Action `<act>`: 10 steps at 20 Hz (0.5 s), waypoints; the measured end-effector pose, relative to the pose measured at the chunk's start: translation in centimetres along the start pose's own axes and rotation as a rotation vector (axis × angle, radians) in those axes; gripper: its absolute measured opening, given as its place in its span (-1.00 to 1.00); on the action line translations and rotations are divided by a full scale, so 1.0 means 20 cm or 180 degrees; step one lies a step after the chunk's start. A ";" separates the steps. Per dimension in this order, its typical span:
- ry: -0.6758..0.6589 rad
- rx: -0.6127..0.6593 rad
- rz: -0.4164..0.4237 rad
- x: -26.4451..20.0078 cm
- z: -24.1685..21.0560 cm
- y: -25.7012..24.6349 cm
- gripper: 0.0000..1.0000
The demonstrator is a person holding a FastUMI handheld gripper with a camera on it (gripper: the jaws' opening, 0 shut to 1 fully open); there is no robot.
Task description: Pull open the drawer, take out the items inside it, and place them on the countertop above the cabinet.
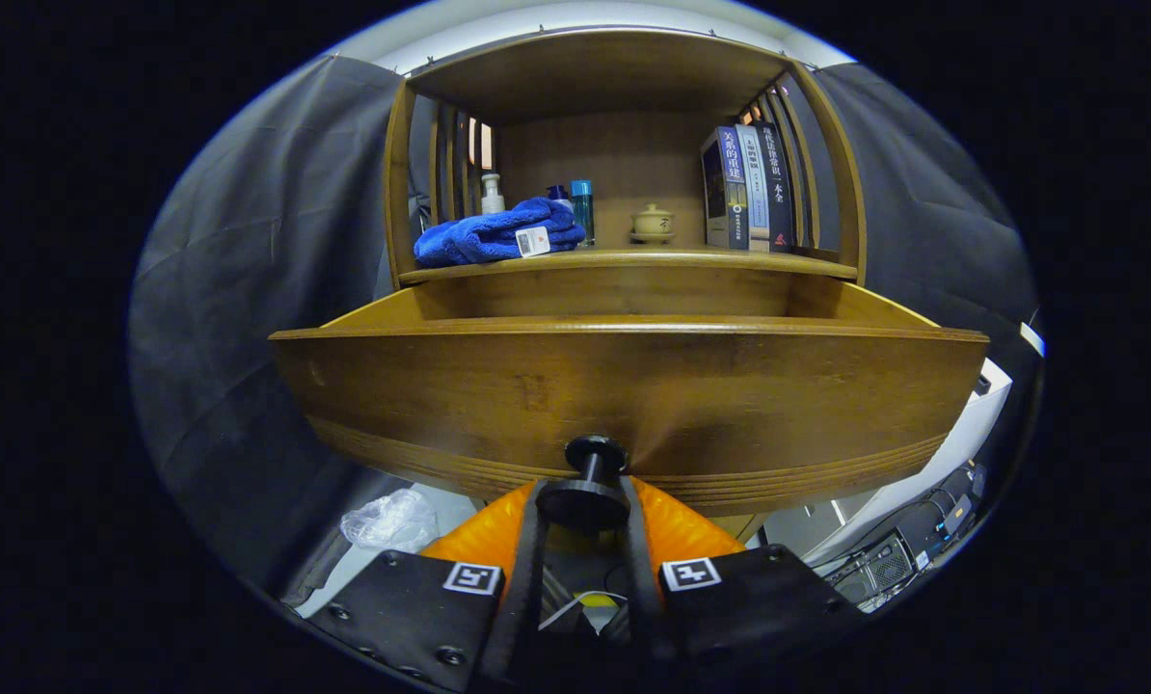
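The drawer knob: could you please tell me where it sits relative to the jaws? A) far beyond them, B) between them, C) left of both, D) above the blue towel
B: the black drawer knob sits between the orange fingers of the gripper, jaws closed on it.

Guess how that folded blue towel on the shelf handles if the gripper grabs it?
The folded blue fleece towel likely goes floppy: it lies in soft, slumped folds. Probably light, and may unfold if pinched by one layer. The gripper is on the black round drawer knob now.
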State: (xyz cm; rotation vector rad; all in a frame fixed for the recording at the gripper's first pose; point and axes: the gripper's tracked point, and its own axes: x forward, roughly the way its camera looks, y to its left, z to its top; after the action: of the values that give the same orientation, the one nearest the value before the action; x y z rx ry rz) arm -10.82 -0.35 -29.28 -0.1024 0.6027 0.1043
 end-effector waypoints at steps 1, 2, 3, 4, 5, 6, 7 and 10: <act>0.0002 -0.0054 -0.0032 0.01 0.00 -0.01 -0.01; 0.0010 -0.0085 -0.0047 0.01 -0.01 -0.01 0.09; 0.0016 -0.0084 -0.0028 0.01 -0.01 0.01 0.21; 0.0021 -0.0085 -0.0018 0.01 -0.02 0.02 0.32; 0.0014 -0.0100 -0.0019 0.00 -0.02 0.03 0.43; -0.0002 -0.0134 0.0006 -0.02 -0.02 0.04 0.55; -0.0036 -0.0176 0.0055 -0.05 -0.01 0.07 0.66; -0.0344 -0.0217 0.0200 -0.19 0.19 0.12 1.00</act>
State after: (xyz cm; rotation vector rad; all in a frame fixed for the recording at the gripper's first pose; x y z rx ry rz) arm -12.10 2.24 -24.28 -0.1429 0.4947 0.1900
